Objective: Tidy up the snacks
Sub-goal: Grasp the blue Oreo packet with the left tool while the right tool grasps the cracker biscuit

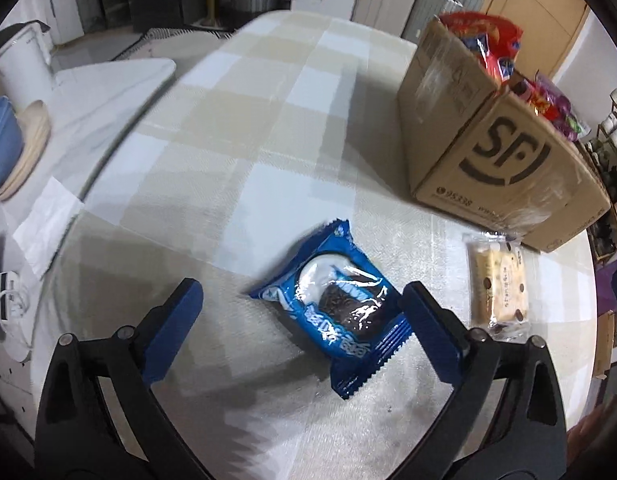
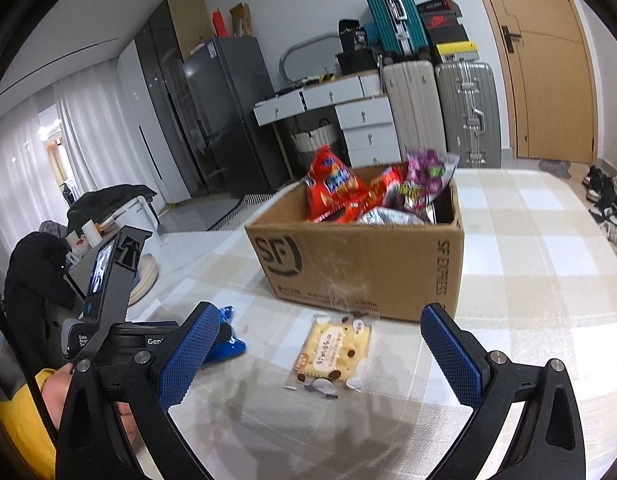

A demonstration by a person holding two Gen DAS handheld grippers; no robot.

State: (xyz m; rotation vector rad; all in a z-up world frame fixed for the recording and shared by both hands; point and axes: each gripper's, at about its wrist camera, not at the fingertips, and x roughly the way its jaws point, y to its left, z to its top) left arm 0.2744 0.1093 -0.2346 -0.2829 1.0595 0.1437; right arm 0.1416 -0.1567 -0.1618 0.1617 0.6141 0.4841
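Note:
A blue cookie packet [image 1: 340,300] lies on the checked tablecloth [image 1: 248,140]. My left gripper [image 1: 302,296] is open around it, its right finger touching the packet's edge. A clear cracker packet [image 1: 496,284] lies to its right, in front of the SF cardboard box [image 1: 500,148]. In the right wrist view my right gripper [image 2: 320,344] is open and empty, just above the cracker packet [image 2: 334,354]. The box [image 2: 360,264] holds red [image 2: 332,188] and purple [image 2: 426,176] snack bags. The blue packet [image 2: 226,342] is mostly hidden behind my left finger.
A white kettle [image 1: 22,64], a blue bowl [image 1: 2,144] and plates sit on the marble counter at left. The left hand-held device [image 2: 108,292] stands left of my right gripper. Suitcases [image 2: 466,108], drawers and a fridge [image 2: 224,112] line the far wall.

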